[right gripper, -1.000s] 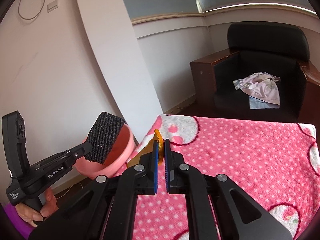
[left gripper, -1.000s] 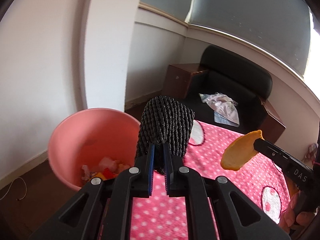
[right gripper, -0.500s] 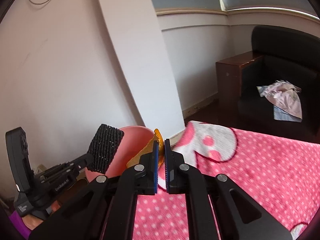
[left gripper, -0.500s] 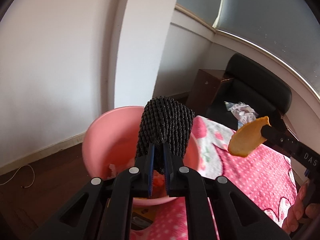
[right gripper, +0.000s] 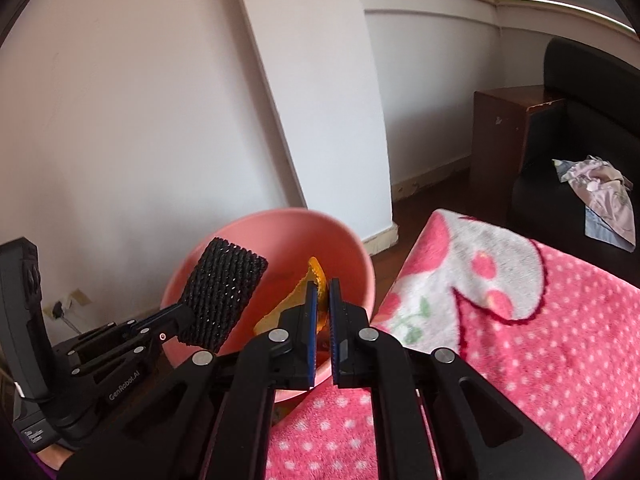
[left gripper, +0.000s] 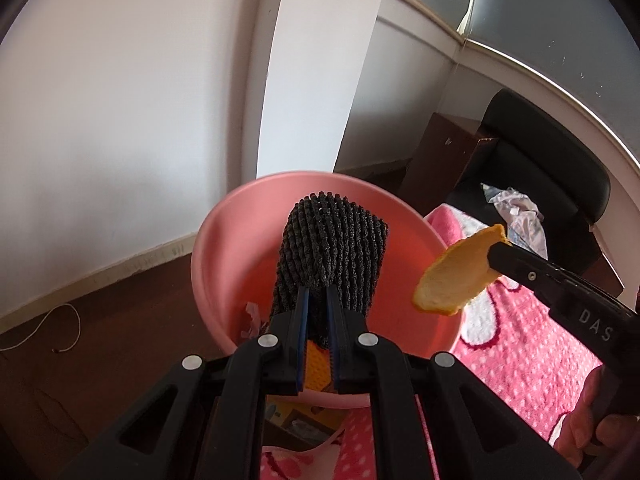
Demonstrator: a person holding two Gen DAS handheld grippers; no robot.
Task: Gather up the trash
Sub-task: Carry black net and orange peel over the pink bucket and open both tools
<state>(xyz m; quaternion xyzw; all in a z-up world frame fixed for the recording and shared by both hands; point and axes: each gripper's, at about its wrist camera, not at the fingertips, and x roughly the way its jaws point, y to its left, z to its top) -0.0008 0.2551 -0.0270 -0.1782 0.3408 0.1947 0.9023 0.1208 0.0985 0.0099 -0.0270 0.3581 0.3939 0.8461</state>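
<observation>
My left gripper (left gripper: 317,294) is shut on a black foam net sleeve (left gripper: 332,254) and holds it above the pink basin (left gripper: 224,240). The sleeve also shows in the right wrist view (right gripper: 222,290). My right gripper (right gripper: 323,286) is shut on an orange peel (right gripper: 298,300), held over the basin's (right gripper: 276,224) right rim; the peel shows in the left wrist view (left gripper: 460,278). Scraps of trash (left gripper: 252,318) lie in the basin's bottom.
The basin stands on the dark floor beside a pink dotted blanket (right gripper: 520,340). A white pillar (left gripper: 312,64) and wall rise behind it. A black armchair (left gripper: 552,184) with a crumpled cloth (right gripper: 604,192) and a brown cabinet (right gripper: 500,128) stand further back.
Both grippers have moved left from over the blanket to over the basin, each still holding its piece. The basin now fills the middle of both views.
</observation>
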